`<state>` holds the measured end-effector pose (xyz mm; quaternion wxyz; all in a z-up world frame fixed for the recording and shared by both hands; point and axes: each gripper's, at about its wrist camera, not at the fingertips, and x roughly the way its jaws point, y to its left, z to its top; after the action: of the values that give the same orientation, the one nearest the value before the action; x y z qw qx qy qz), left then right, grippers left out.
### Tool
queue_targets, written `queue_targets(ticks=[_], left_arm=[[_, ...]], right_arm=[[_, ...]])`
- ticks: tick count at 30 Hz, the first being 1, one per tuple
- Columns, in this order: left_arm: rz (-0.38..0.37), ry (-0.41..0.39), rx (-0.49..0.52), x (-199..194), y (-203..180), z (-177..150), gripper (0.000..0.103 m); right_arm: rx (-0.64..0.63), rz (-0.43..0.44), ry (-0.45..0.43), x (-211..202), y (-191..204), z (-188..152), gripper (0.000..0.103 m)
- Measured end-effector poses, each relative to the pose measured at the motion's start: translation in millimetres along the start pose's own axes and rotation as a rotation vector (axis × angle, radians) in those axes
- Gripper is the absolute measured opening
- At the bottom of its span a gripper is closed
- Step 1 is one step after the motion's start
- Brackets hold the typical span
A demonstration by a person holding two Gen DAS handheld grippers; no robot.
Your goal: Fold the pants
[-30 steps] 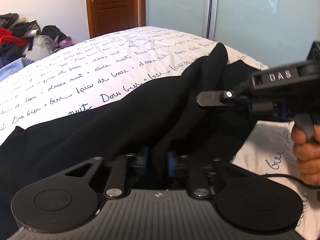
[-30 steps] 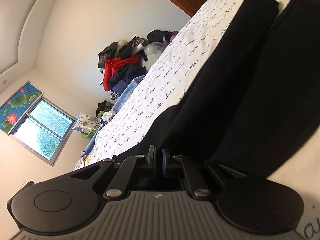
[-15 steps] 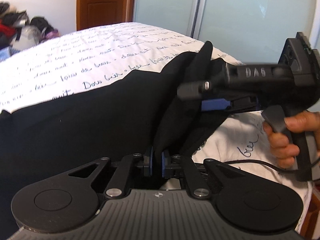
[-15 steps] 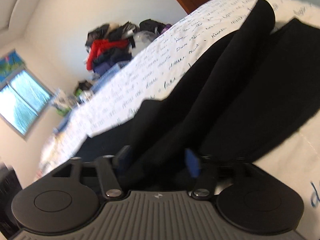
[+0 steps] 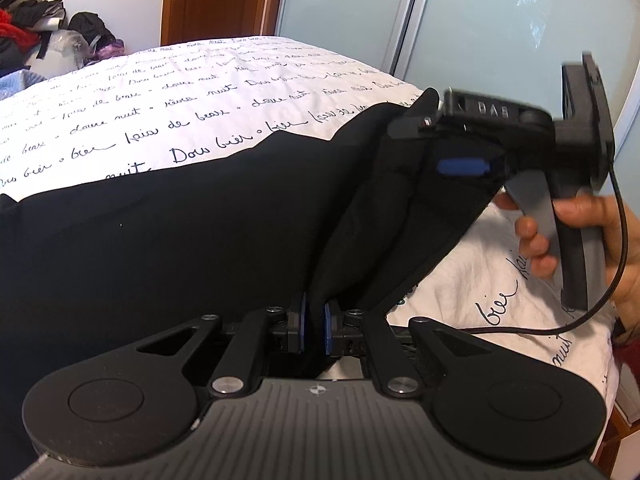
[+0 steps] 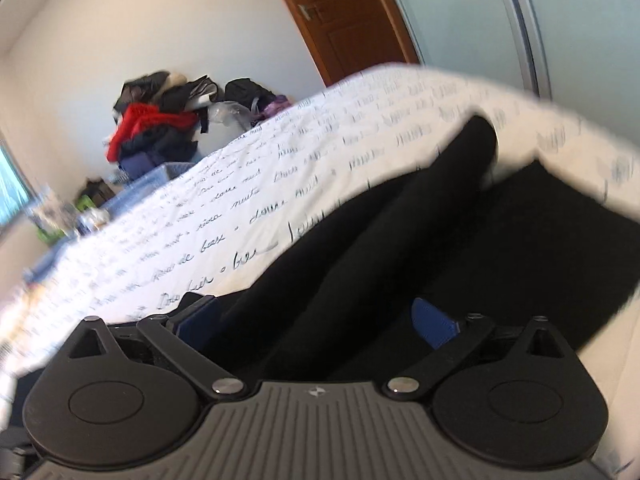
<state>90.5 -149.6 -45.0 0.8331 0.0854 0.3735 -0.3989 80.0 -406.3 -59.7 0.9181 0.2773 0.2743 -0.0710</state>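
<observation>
Black pants (image 5: 168, 232) lie spread over the white bed (image 5: 208, 92) with script print. My left gripper (image 5: 313, 327) is shut on a raised fold of the pants, its blue pads (image 5: 300, 326) pinching the cloth. My right gripper (image 6: 316, 322) is open, its blue pads (image 6: 434, 326) wide apart with black pants cloth (image 6: 500, 248) lying between them. In the left wrist view the right gripper (image 5: 464, 148) hovers at the right over the lifted pants edge, held by a hand (image 5: 576, 236).
A pile of clothes (image 6: 160, 120) stands past the bed's far left side. A brown door (image 6: 352, 16) and frosted sliding panels (image 5: 500, 32) stand behind the bed. A black cable (image 5: 560, 328) hangs from the right gripper over the sheet.
My right gripper went from shut on the pants to wide open and swung up over the cloth. My left gripper stays shut on its fold, lifted slightly.
</observation>
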Motion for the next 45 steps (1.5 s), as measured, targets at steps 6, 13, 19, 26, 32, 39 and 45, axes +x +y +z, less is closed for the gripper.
queue_targets(ticks=[6, 13, 19, 26, 32, 39, 45], left_arm=[[0.003, 0.001, -0.009, 1.0, 1.4, 0.8, 0.016], [-0.004, 0.009, -0.028, 1.3, 4.0, 1.8, 0.017], [-0.002, 0.008, -0.038, 2.7, 4.4, 1.2, 0.017], [-0.021, 0.014, -0.072, 4.4, 10.3, 2.7, 0.017], [-0.040, 0.014, -0.089, 5.4, 14.6, 2.2, 0.018], [-0.037, 0.012, -0.089, 6.8, 15.0, 1.9, 0.018], [-0.036, 0.018, -0.096, 6.2, 15.6, 3.0, 0.019]], right_arm=[[-0.138, 0.023, 0.041, -3.7, 13.5, -10.8, 0.103], [0.046, 0.008, 0.045, 8.4, -4.7, 28.2, 0.103], [-0.043, 0.060, 0.109, 39.8, 19.2, 86.0, 0.103], [-0.092, 0.045, 0.115, 90.4, 29.1, 125.0, 0.103], [0.021, 0.054, 0.011, 35.9, -16.6, 117.5, 0.103], [0.262, 0.151, 0.162, 32.7, -68.2, 89.9, 0.103], [0.139, -0.072, -0.045, 17.0, -34.5, 112.8, 0.103]])
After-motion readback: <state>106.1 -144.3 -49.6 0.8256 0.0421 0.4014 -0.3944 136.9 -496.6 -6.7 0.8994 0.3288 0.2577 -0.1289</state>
